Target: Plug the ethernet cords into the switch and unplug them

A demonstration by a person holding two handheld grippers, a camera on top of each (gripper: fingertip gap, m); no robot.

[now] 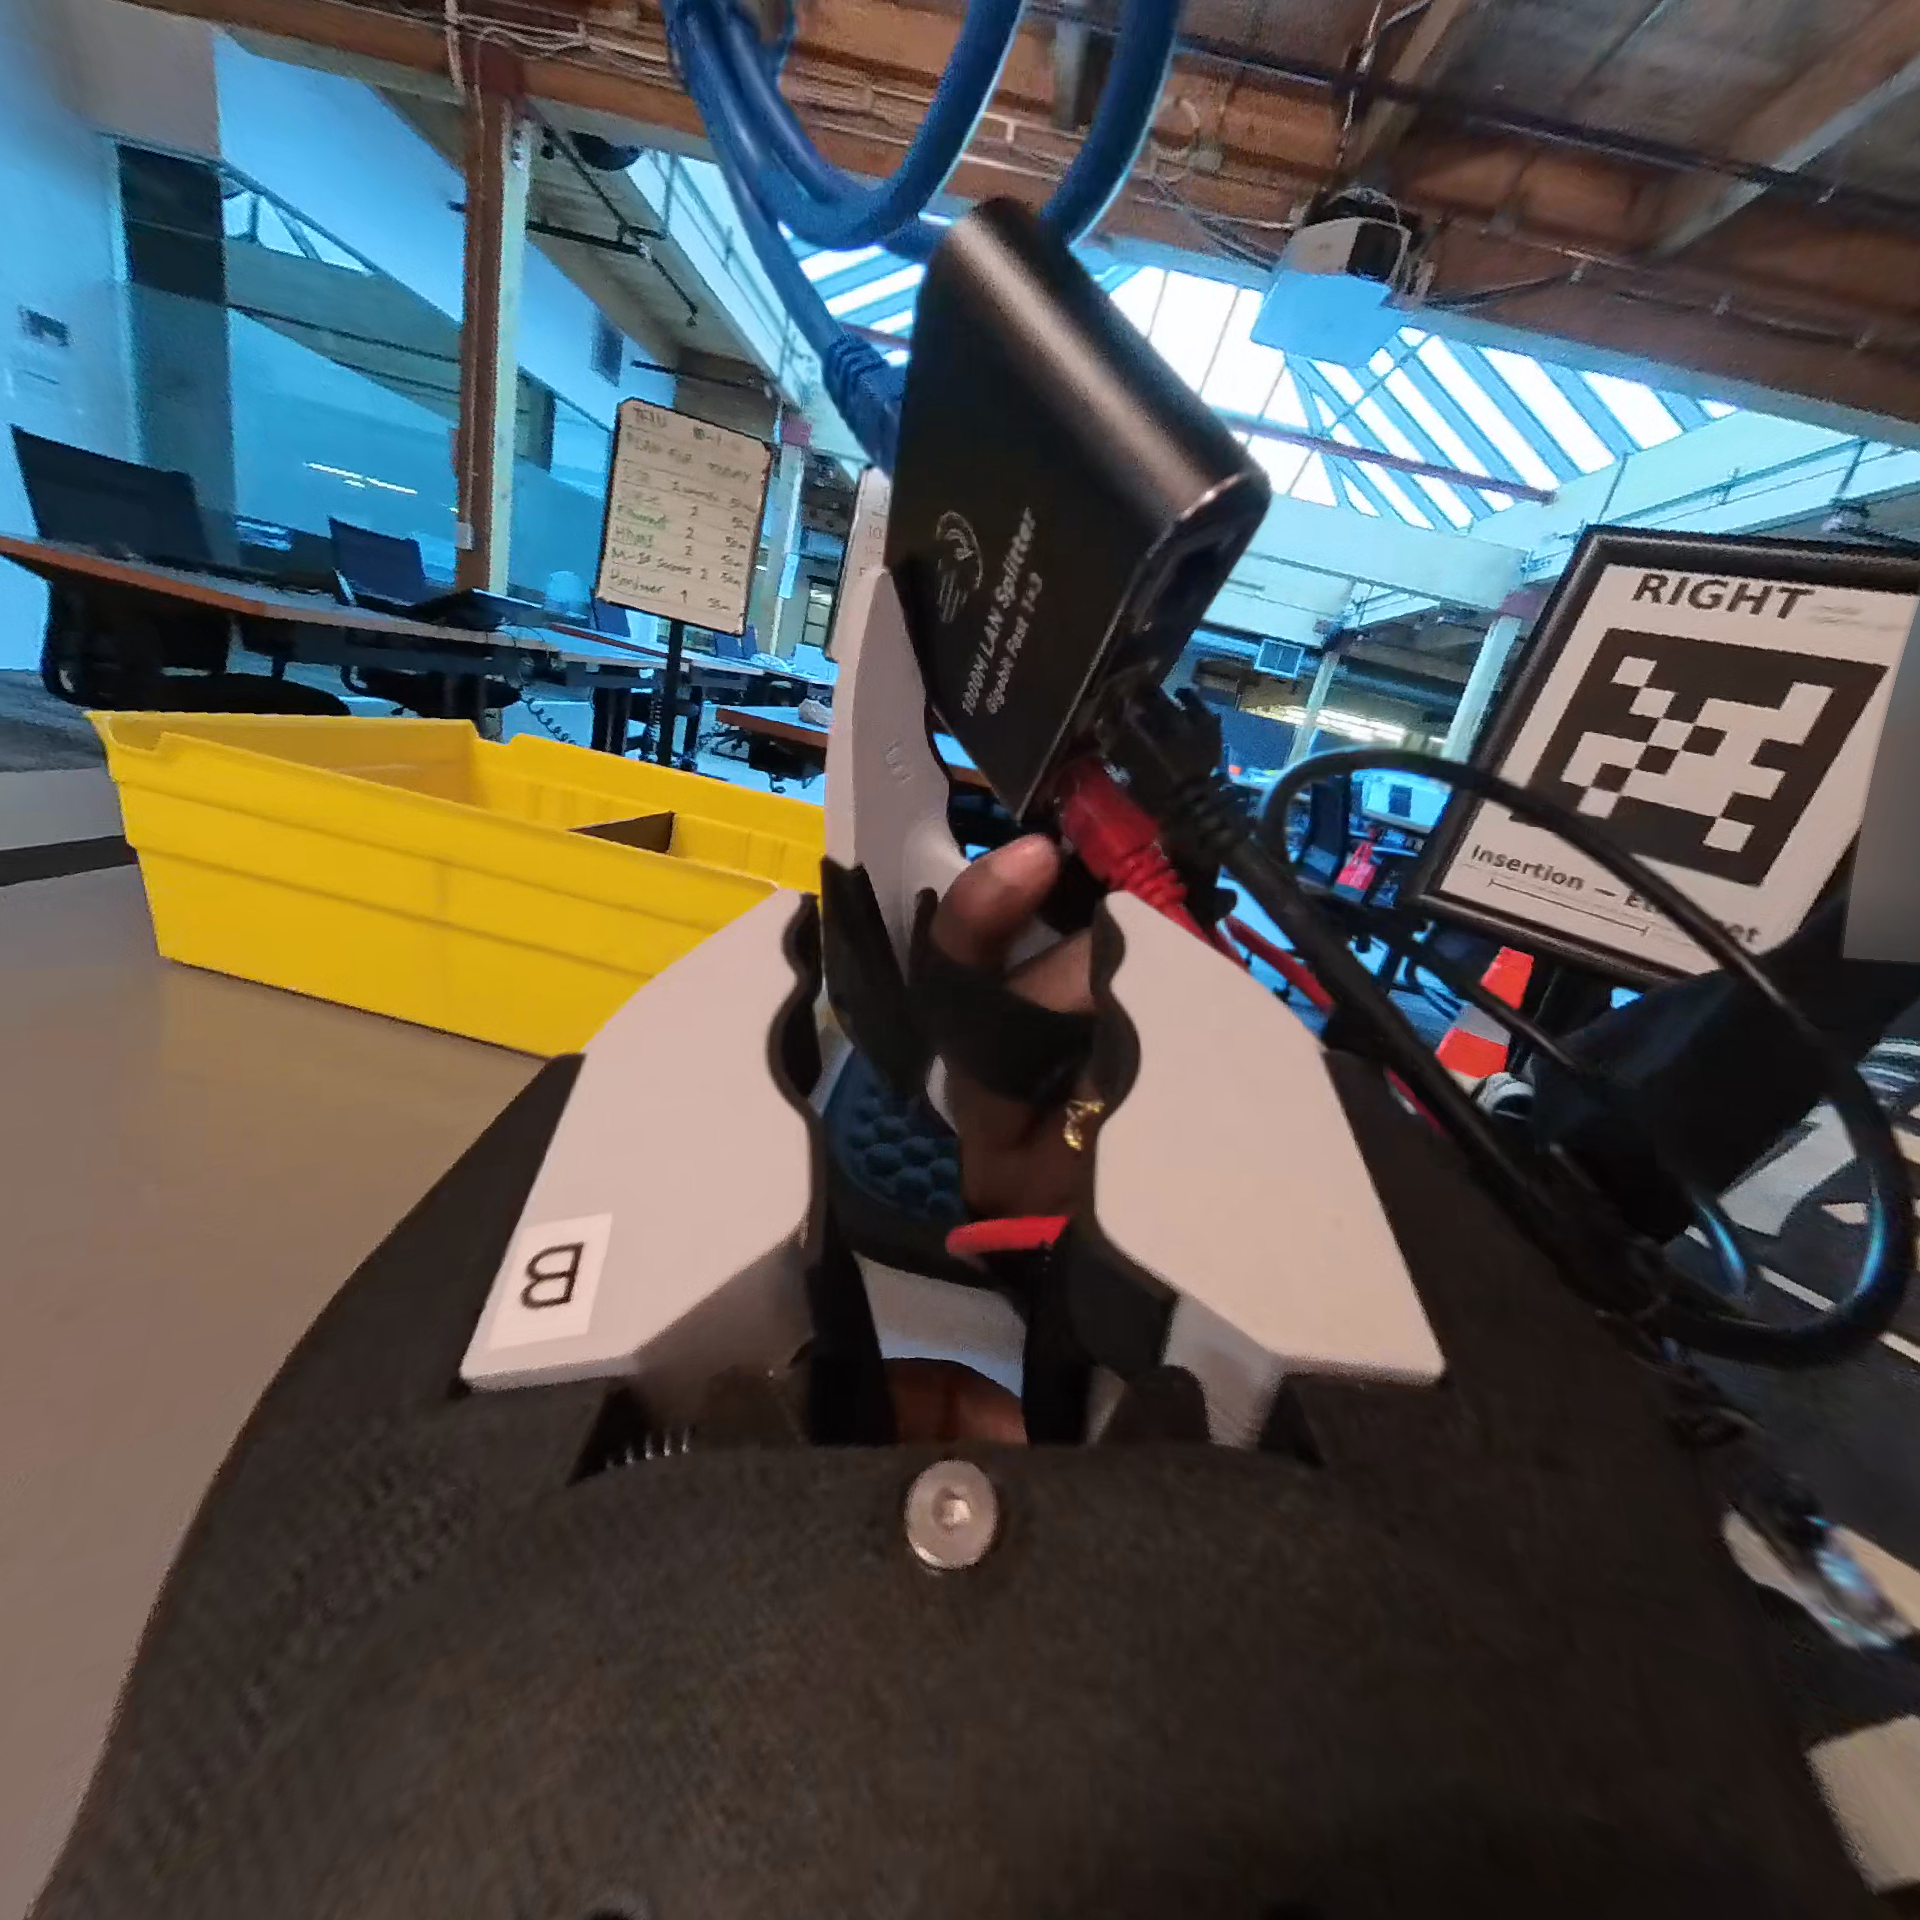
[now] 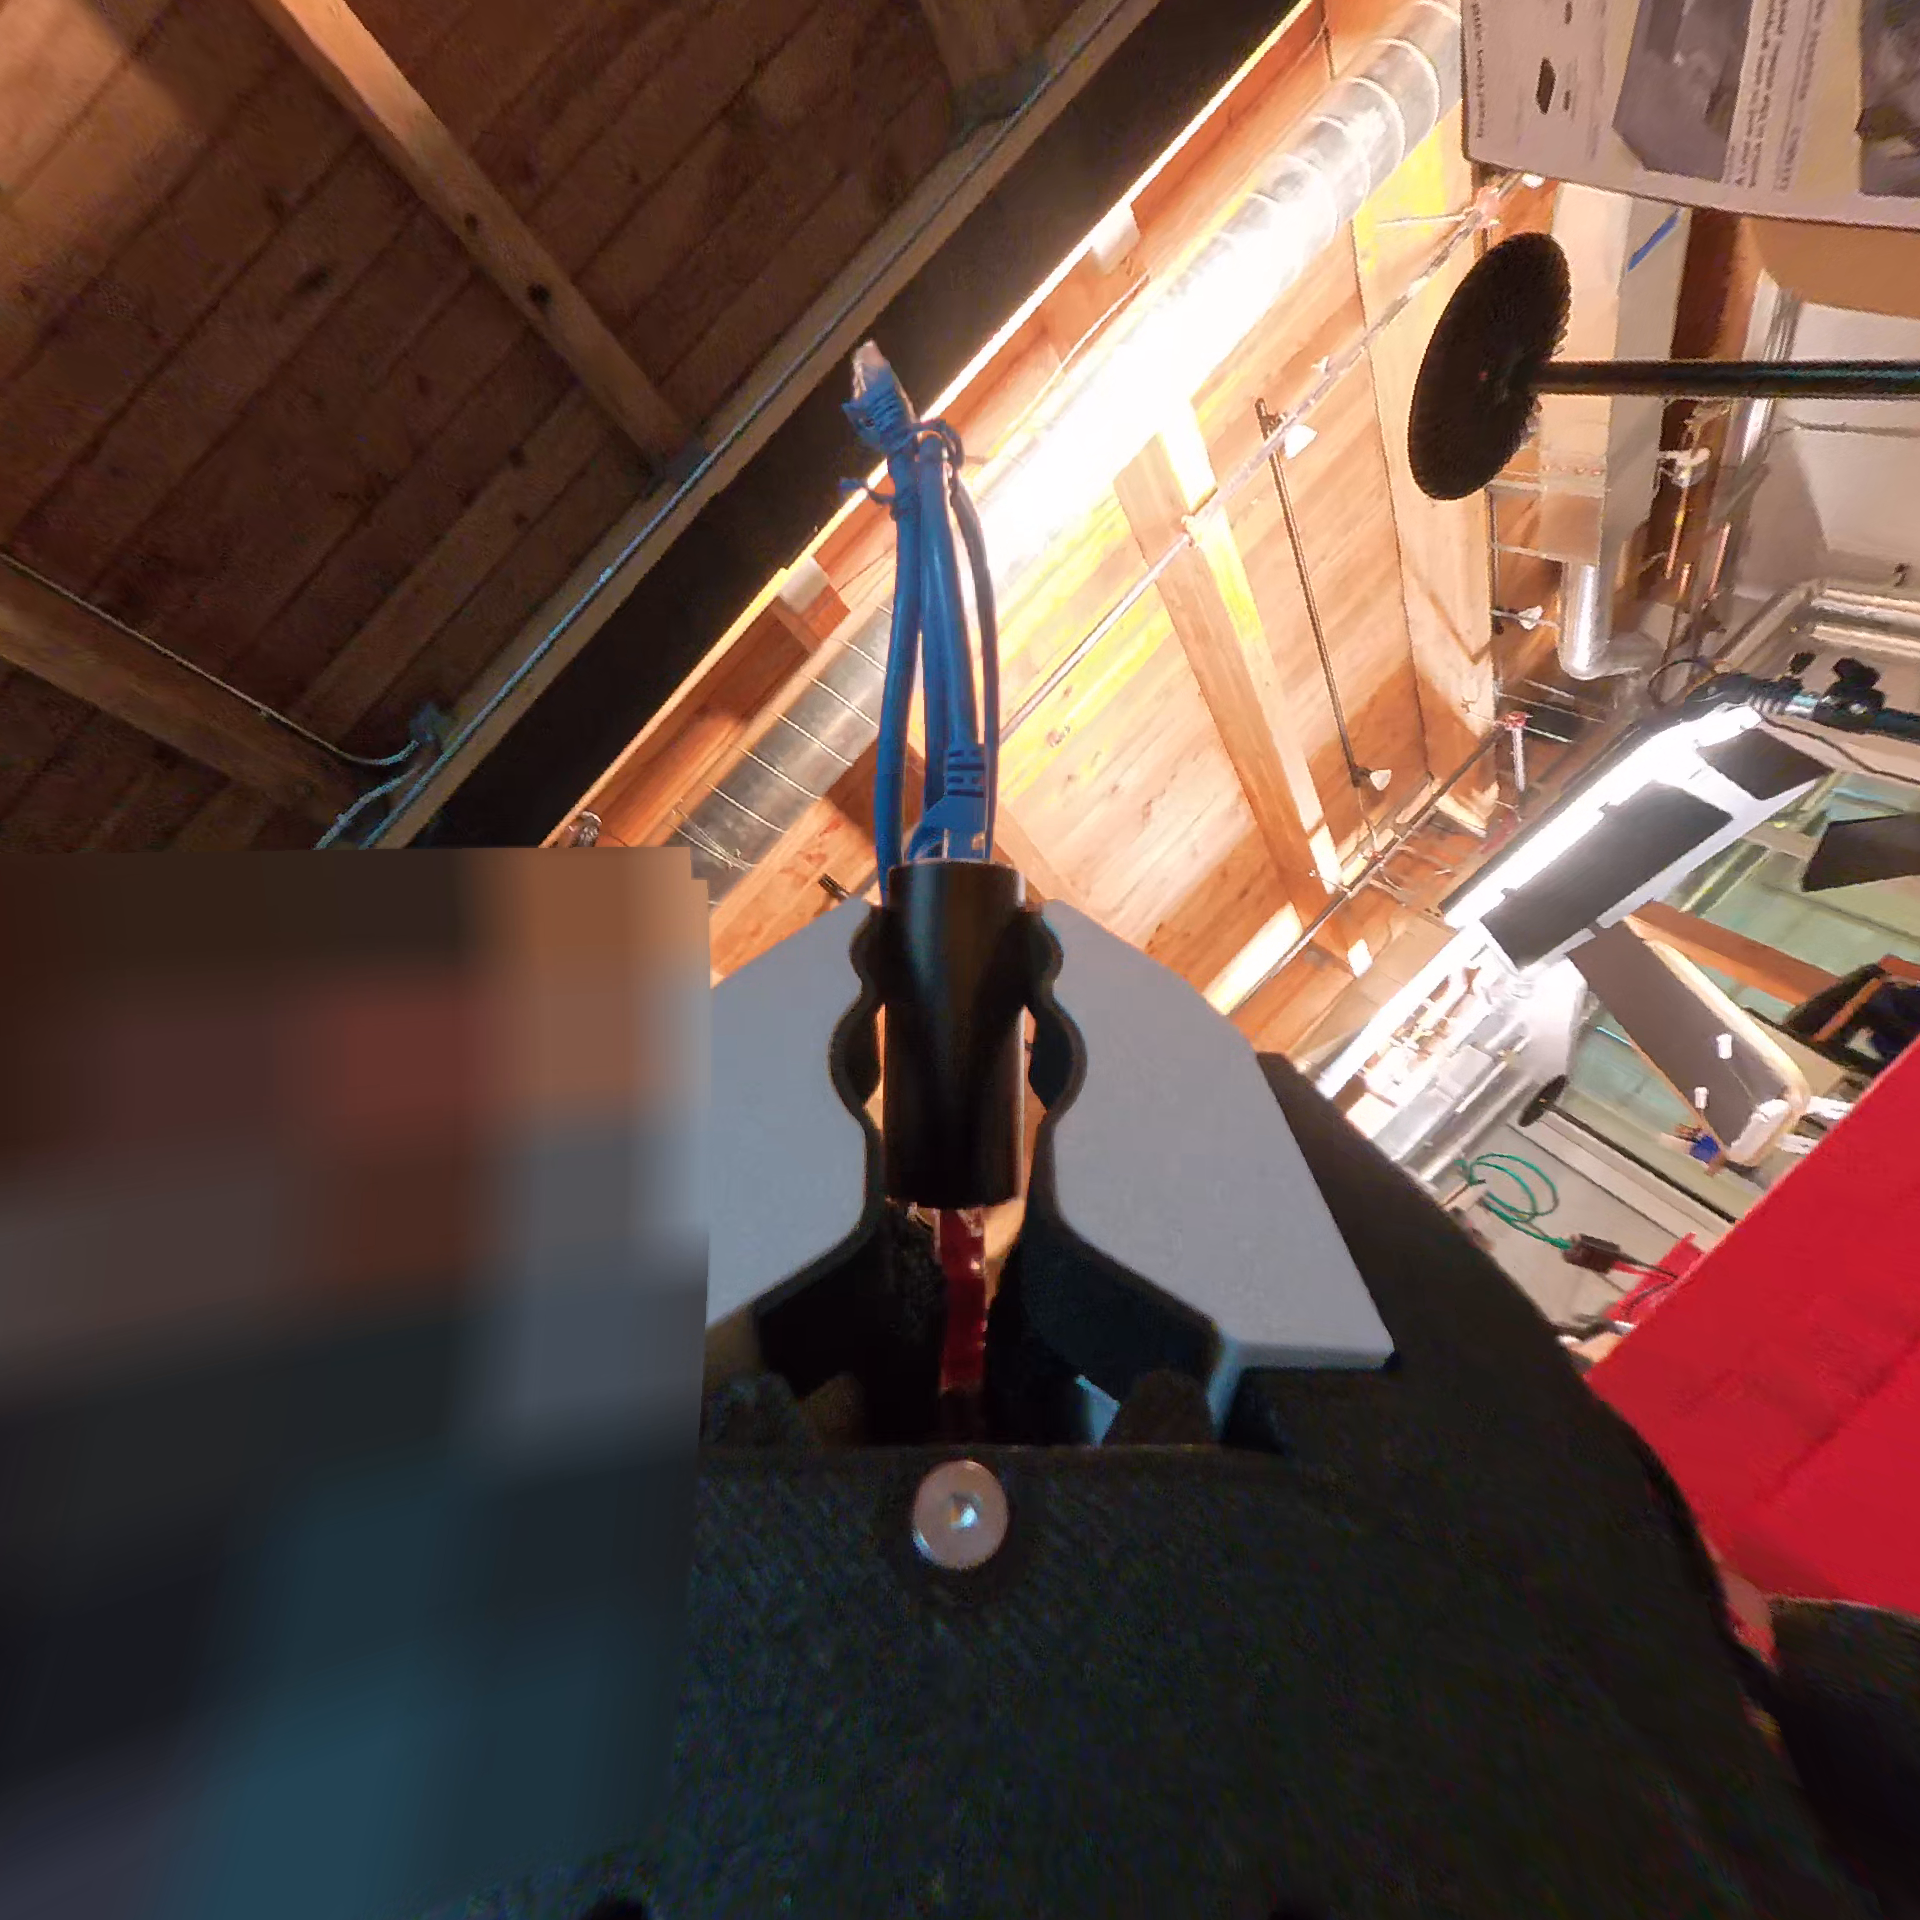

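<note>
The left gripper [image 1: 951, 935] stands a little apart at its tips with nothing held between them; through the gap shows a gloved hand [image 1: 1003, 997]. Beyond it the right gripper [image 2: 956, 1029] is closed on the switch [image 1: 1049, 520], a flat black box that it holds up in the air, tilted, with its narrow sides pressed between the grey fingers [image 2: 1143, 1122].

A blue cord [image 1: 758, 208] is plugged into the upper end of the switch and loops above it; in the right wrist view its free plug [image 2: 878, 400] sticks up, tied to the rest of the bundle. At the lower end a red cord [image 1: 1127, 842] and a black cord [image 1: 1205, 800] sit in neighbouring sockets, and one socket beside them is open. The black cord curls away in a loop to the right.

Below and to the left lies a grey tabletop [image 1: 208, 1091], carrying a yellow bin [image 1: 416, 894] with a dark divider inside. At the right stands a framed sign [image 1: 1683, 748] with a black-and-white square pattern. Behind is a large open room with desks, chairs, a whiteboard [image 1: 686, 520] on a stand, orange cones on the floor, wooden ceiling beams [image 2: 468, 208], skylights and a silver duct [image 2: 1340, 166].
</note>
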